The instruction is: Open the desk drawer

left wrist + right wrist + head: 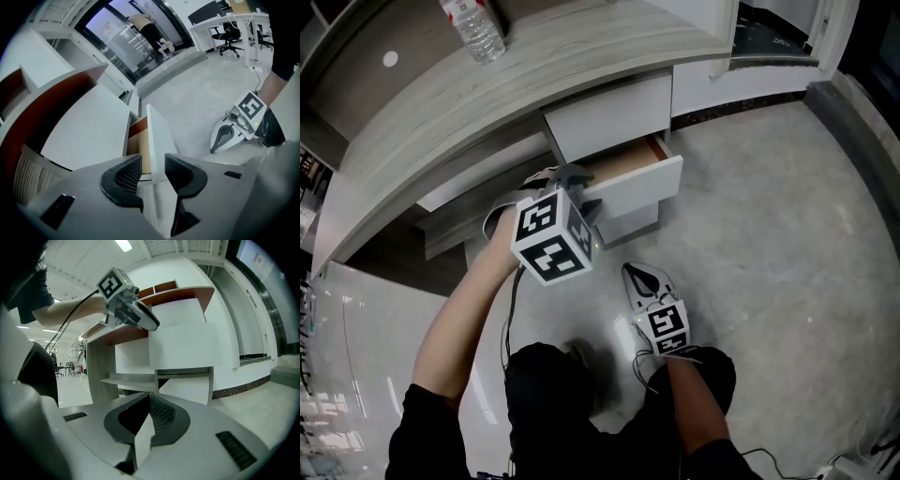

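Observation:
The white desk drawer [639, 181] stands partly pulled out under the grey wood desk top [441, 103], with its brown inside showing. My left gripper [584, 192] is at the drawer's left top corner. In the left gripper view its jaws [147, 174] stand open with the thin edge of the drawer front [157, 136] between them, and the pads do not press on it. My right gripper [631, 271] hangs low over the floor, in front of the drawer and apart from it. Its jaws [150, 416] are shut with nothing in them. It looks at the left gripper [153, 325] and the drawer front [185, 348].
A shut white drawer [609, 117] sits above the open one. A water bottle [473, 28] lies on the desk top. The person's dark-clad knees [553, 384] are on the pale floor [769, 234]. Office chairs [229, 33] stand far off.

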{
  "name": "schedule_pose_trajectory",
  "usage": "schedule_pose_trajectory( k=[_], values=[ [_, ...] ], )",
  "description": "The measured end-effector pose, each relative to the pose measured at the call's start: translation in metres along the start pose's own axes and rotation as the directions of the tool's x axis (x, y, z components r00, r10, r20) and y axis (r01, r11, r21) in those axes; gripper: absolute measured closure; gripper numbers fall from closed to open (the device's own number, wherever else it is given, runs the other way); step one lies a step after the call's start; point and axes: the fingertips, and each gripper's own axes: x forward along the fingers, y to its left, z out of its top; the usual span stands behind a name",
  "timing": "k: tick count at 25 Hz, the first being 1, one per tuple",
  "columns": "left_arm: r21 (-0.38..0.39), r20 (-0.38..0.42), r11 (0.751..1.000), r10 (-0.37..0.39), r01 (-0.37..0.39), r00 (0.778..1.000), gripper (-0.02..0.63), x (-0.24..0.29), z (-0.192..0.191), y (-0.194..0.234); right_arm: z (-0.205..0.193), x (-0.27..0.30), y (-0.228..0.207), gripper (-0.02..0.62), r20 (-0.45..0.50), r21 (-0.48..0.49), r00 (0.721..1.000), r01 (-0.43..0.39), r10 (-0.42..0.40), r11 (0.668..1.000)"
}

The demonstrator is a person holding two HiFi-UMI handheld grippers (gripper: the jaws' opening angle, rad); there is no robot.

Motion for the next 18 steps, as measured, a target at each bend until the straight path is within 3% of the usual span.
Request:
schedule_pose_trajectory(
  k=[5, 12, 15, 18],
  values=[
    [-0.028, -0.073, 0.994, -0.111, 0.109, 0.991, 0.439, 0.017, 0.001, 0.006, -0.002, -0.004, -0.007, 0.591, 0.000, 0.012, 1.000, 0.010, -0.010, 1.000],
    [-0.031, -0.160, 0.975, -0.224, 0.222, 0.961, 0.442, 0.027, 0.001, 0.000, -0.003, -0.008, -0.014, 0.591, 0.009, 0.034, 1.000, 0.012, -0.013, 0.999],
    [-0.014, -0.195, 0.967, -0.251, 0.253, 0.948, 0.454, 0.033, -0.001, -0.007, -0.002, -0.008, -0.012, 0.591, 0.015, 0.040, 1.000, 0.006, -0.007, 0.999],
    [-0.020, -0.190, 0.968, -0.248, 0.249, 0.950, 0.470, 0.035, -0.001, -0.010, -0.002, -0.008, -0.014, 0.591, 0.018, 0.041, 1.000, 0.005, -0.006, 0.999]
  ],
)
